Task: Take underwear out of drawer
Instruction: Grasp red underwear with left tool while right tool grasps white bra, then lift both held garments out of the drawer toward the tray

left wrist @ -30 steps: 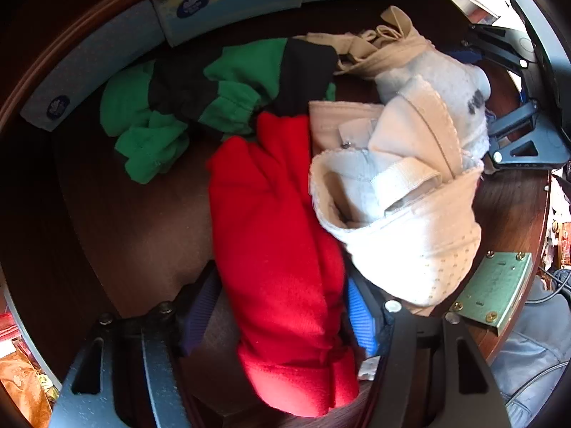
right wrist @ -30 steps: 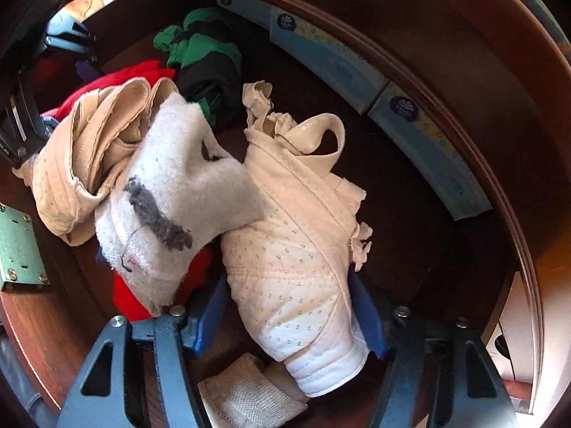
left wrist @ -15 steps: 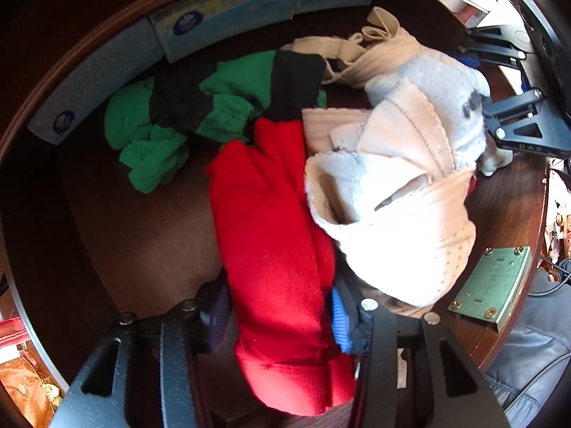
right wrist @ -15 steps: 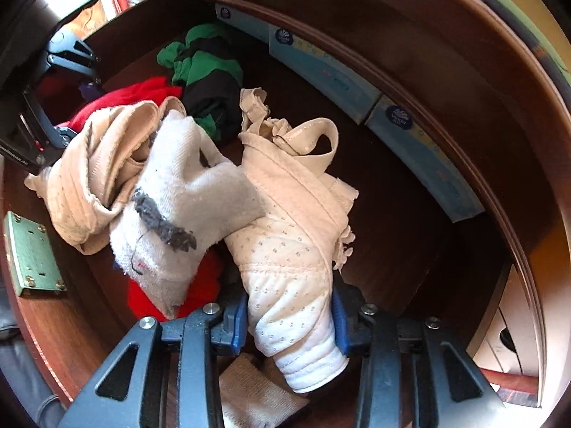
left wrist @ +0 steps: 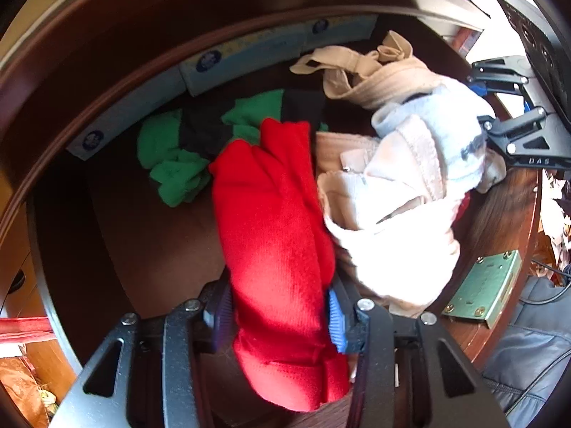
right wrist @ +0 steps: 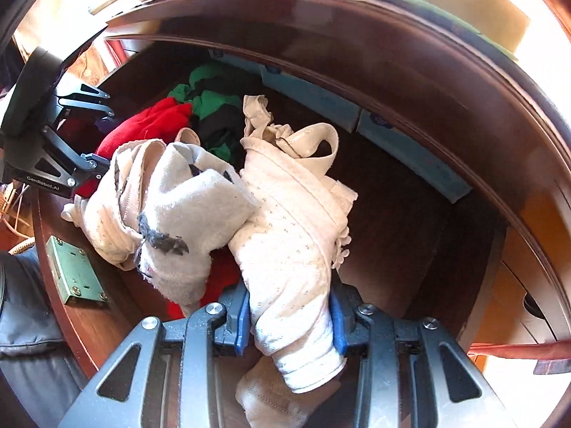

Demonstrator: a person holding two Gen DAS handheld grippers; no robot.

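Note:
My left gripper (left wrist: 280, 315) is shut on a red garment (left wrist: 274, 221) and holds it above the dark wooden drawer (left wrist: 150, 235). My right gripper (right wrist: 289, 317) is shut on a cream dotted bra (right wrist: 292, 235), lifted above the drawer floor (right wrist: 396, 221). A grey-white sock (right wrist: 192, 210) and a beige undergarment (right wrist: 117, 192) hang tangled between the two. The left gripper also shows at the left of the right wrist view (right wrist: 82, 164); the right gripper's fingers (left wrist: 514, 135) show at the right of the left wrist view.
A green and black garment (left wrist: 192, 142) lies at the back of the drawer. Light blue boxes (left wrist: 249, 53) line the back wall. A green metal lock plate (left wrist: 485, 292) sits on the drawer's front edge. A dresser top overhangs the drawer.
Both grippers have closed on their garments and pulled back and up, lifting the red garment and the cream bra; the tangled sock and beige piece rise with them.

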